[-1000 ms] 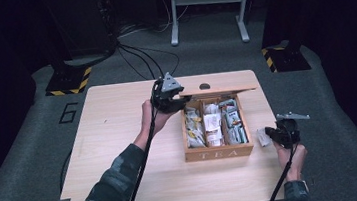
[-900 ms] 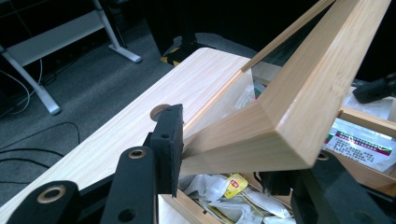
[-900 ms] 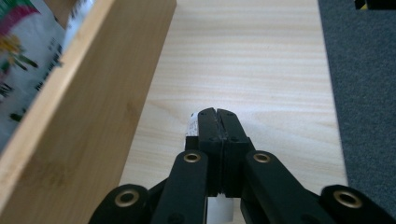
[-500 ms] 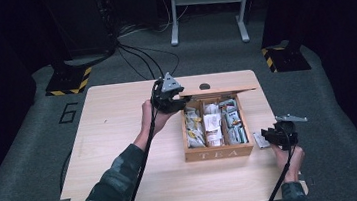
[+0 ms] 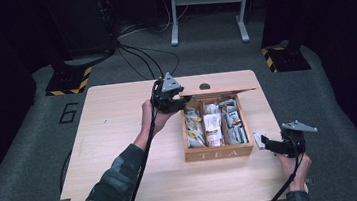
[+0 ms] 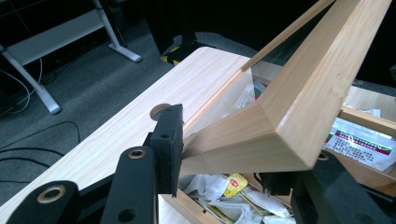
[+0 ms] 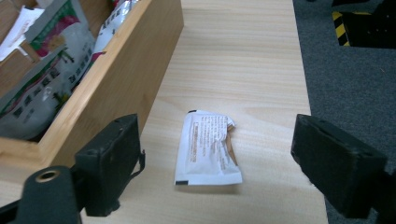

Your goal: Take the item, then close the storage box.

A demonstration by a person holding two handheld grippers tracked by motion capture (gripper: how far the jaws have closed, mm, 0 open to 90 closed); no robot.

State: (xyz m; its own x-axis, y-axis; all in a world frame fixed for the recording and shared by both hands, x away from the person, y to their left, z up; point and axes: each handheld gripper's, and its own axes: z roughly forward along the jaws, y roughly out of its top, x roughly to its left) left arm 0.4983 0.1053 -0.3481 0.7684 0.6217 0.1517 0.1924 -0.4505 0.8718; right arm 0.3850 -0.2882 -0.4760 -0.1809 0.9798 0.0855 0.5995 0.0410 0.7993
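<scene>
A wooden tea box (image 5: 216,153) marked TEA stands on the table, with several tea packets in its three compartments. Its lid (image 6: 299,93) is tilted up, and my left gripper (image 6: 223,156) is shut on the lid's corner; in the high view this left gripper (image 5: 170,99) sits at the box's far left corner. A white tea packet (image 7: 208,149) lies flat on the table just right of the box wall (image 7: 122,84). My right gripper (image 7: 220,156) stands open with the packet between its jaws, untouched. The high view shows the right gripper (image 5: 274,144) beside the packet (image 5: 259,139).
The table's right edge (image 7: 312,116) runs close past the packet, with grey floor beyond. A round hole (image 6: 158,111) lies in the tabletop behind the lid. Cables trail across the floor behind the table (image 5: 120,137).
My right gripper has shifted slightly toward the near edge, staying by the white packet. The left gripper and the raised lid have not moved.
</scene>
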